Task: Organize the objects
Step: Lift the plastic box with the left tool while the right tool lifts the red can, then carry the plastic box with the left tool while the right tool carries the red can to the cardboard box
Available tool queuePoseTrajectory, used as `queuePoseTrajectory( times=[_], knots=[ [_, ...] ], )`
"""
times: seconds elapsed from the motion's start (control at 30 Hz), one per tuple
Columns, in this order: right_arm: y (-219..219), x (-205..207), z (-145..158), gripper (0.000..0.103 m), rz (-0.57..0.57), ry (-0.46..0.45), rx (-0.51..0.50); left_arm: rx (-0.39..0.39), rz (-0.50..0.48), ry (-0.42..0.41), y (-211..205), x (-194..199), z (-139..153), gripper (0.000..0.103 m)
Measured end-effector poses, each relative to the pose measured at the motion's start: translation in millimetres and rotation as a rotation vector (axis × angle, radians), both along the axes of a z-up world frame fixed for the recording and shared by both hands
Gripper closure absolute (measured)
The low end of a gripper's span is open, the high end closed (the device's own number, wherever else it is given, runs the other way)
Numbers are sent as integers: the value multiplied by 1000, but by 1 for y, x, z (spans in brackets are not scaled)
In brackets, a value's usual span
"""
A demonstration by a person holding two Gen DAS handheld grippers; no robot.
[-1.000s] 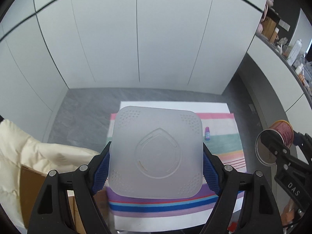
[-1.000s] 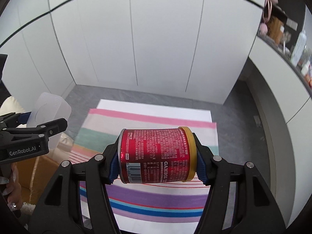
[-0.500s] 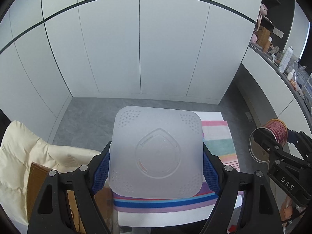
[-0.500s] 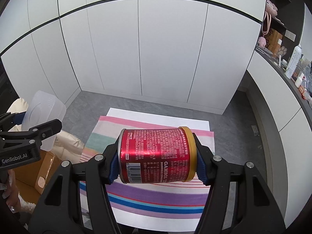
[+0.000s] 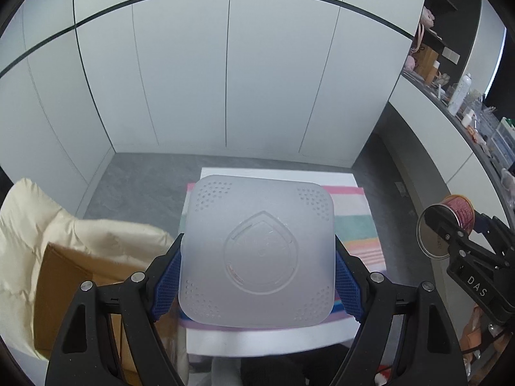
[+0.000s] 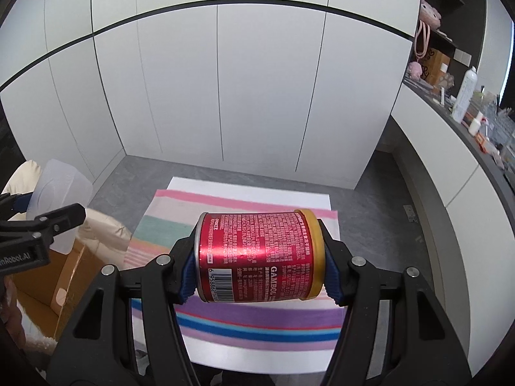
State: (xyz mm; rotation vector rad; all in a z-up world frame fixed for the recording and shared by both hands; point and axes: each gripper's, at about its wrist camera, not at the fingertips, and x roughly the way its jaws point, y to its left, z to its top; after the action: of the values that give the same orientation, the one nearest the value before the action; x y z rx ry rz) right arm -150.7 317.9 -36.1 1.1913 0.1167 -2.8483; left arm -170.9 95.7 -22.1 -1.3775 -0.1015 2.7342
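Above the striped cloth [image 6: 257,325]: left gripper [image 5: 256,262] clamped on a frosted plastic container [image 5: 257,251], right gripper [image 6: 259,257] clamped end-to-end on a red can [image 6: 257,254] — both aloft. Risk: smooth container walls slipping between pads; can rolling out if tilted — dropping onto the cardboard box [image 5: 64,289].

A frosted, square plastic container [image 5: 257,251] with rounded corners faced bottom-outward, held aloft. A red can [image 6: 260,255] with a gold rim lay sideways, also aloft.
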Motion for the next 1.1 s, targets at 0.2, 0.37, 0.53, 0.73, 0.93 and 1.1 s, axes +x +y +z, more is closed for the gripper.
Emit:
queuePoseTrajectory(
  times=[0.2,0.37,0.53,0.73,0.93,1.1],
  knots=[
    [6,46,-8,39,-14,8,-10,-40,-11,20,4,45,-4,21],
    [16,86,-16,39,-58,24,7,-62,-26,44,10,87,-9,21],
    [32,118,-26,39,-89,0,-48,-36,-10,45,13,123,-27,21],
    [50,153,-48,39,-150,-47,-66,-69,-42,2,22,148,-54,21],
    [56,182,-70,39,-183,-84,-34,-68,-56,-13,29,161,-62,21],
    [65,200,-80,39,-205,-110,-36,-71,-71,-7,34,162,-59,21]
  ],
)
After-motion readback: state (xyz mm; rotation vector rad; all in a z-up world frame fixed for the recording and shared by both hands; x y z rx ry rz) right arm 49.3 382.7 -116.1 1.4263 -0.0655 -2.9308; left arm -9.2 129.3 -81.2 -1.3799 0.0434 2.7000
